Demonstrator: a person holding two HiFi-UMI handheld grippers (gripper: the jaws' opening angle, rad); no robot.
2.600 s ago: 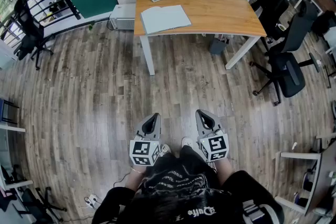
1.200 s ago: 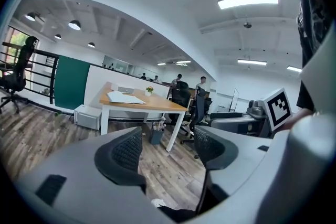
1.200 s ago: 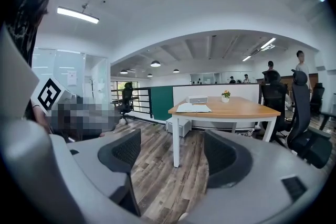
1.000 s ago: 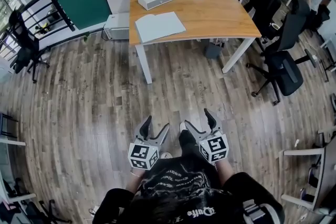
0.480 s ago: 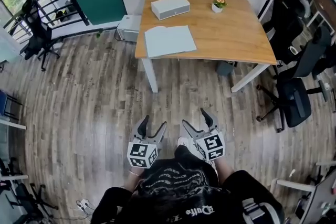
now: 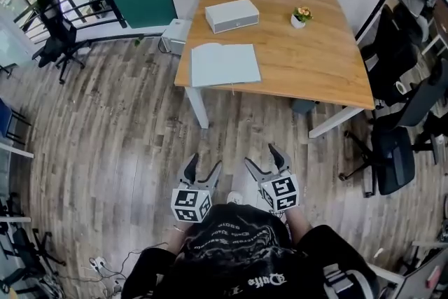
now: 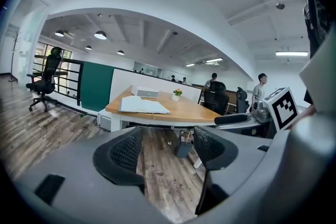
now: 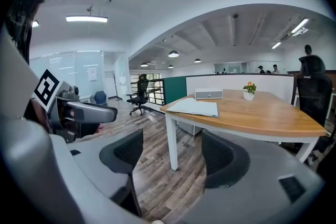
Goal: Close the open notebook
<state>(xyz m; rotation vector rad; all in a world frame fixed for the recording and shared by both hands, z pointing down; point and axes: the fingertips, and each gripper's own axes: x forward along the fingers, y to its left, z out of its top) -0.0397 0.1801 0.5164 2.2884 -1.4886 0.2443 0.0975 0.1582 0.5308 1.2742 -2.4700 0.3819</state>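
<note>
The open notebook lies flat with pale pages up at the near left corner of a wooden table. It also shows in the left gripper view as the notebook, and in the right gripper view as the notebook. Both grippers hang over the wooden floor, well short of the table. My left gripper is open with nothing between its jaws. My right gripper has wide jaws that are closing a little, with nothing between them.
A grey box and a small flower pot stand further back on the table. A white unit sits by the table's left leg, a bin under it. Black office chairs crowd the right side.
Both grippers' jaws, together in the earliest frame, now stand apart. The table and notebook have drawn nearer and shifted right in the head view as I walk toward them.
</note>
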